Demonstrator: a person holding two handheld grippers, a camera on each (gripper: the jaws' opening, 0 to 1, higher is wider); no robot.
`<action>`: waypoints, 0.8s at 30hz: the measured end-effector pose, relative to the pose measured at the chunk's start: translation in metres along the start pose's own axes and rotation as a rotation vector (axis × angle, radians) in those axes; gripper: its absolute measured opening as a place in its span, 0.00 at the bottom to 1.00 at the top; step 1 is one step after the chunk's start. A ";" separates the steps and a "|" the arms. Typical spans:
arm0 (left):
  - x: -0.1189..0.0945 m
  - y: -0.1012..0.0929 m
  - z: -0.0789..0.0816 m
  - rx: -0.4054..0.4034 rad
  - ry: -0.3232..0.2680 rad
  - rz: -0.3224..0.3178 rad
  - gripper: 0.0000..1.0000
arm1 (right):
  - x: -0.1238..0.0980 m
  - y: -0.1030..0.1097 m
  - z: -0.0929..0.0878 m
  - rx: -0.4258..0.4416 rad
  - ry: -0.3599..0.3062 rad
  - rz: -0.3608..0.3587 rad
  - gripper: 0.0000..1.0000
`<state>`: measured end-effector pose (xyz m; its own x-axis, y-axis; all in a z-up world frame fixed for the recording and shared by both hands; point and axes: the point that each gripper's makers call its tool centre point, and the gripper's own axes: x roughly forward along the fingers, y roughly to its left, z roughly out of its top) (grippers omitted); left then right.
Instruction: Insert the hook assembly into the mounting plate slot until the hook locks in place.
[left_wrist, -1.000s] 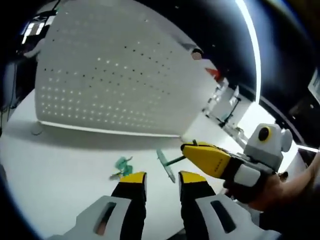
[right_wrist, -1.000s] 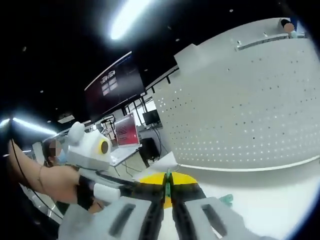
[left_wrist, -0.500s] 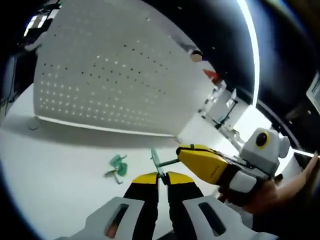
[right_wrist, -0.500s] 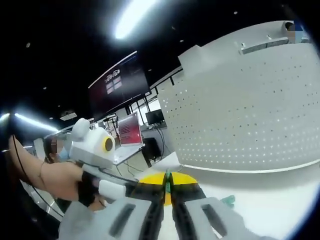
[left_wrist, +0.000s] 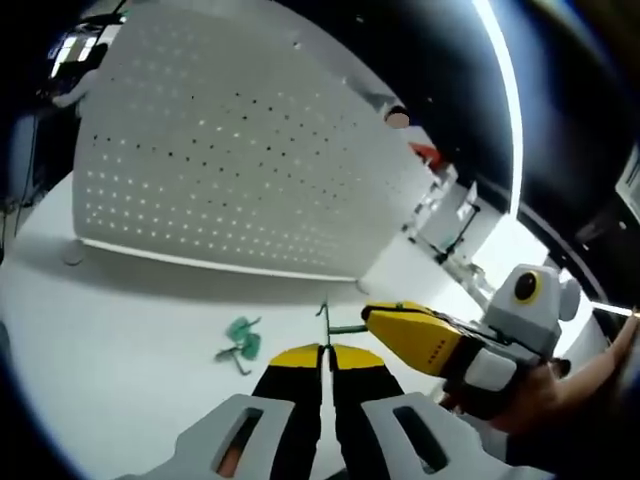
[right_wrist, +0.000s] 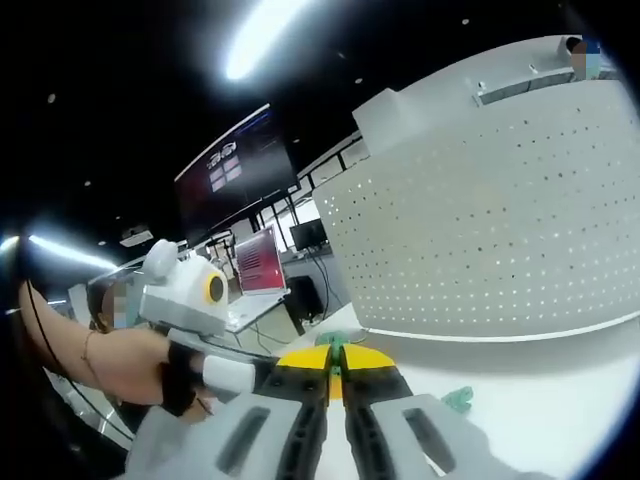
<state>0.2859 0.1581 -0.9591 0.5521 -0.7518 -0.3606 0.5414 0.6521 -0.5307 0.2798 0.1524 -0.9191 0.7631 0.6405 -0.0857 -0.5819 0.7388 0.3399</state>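
Left gripper view: the left claw (left_wrist: 322, 352), yellow-tipped with black fingers, has its jaws pressed together on the edge of a thin translucent green mounting plate (left_wrist: 322, 322), which rises upright just above the fingertips. A slender green hook assembly (left_wrist: 345, 328) runs sideways from the plate to the right claw (left_wrist: 372, 318), whose yellow tip enters from the right and meets the rod's far end. A person's hand (left_wrist: 545, 395) grips the right gripper's handle. A small loose green plastic piece (left_wrist: 240, 340) lies on the white tabletop (left_wrist: 120, 340), well apart from the claws on the left. A large white perforated panel (left_wrist: 220, 170) stands upright at the back of the tabletop.

Right gripper view: the right claw (right_wrist: 335, 362) has its jaws closed on the green hook assembly (right_wrist: 334, 352), seen as a narrow green sliver between the yellow tips. The left gripper (right_wrist: 230, 375) comes in from the left, held by the person's hand (right_wrist: 125, 365). The loose green piece (right_wrist: 458, 399) rests on the tabletop (right_wrist: 540, 410) to the right of the claw, in front of the perforated panel (right_wrist: 500, 220). Whether the hook has seated in the plate slot cannot be told.
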 end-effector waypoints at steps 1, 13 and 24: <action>0.000 0.000 0.001 0.011 0.000 0.002 0.01 | 0.001 0.000 0.001 0.001 0.003 0.006 0.02; -0.007 0.006 0.016 0.201 -0.022 0.082 0.01 | 0.004 0.007 0.012 0.070 0.004 0.062 0.10; -0.004 -0.009 0.020 0.357 -0.046 0.052 0.01 | 0.007 0.007 0.009 0.105 0.016 0.059 0.07</action>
<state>0.2914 0.1568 -0.9377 0.6083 -0.7165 -0.3414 0.6944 0.6888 -0.2084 0.2835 0.1597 -0.9094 0.7232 0.6863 -0.0775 -0.5926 0.6743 0.4406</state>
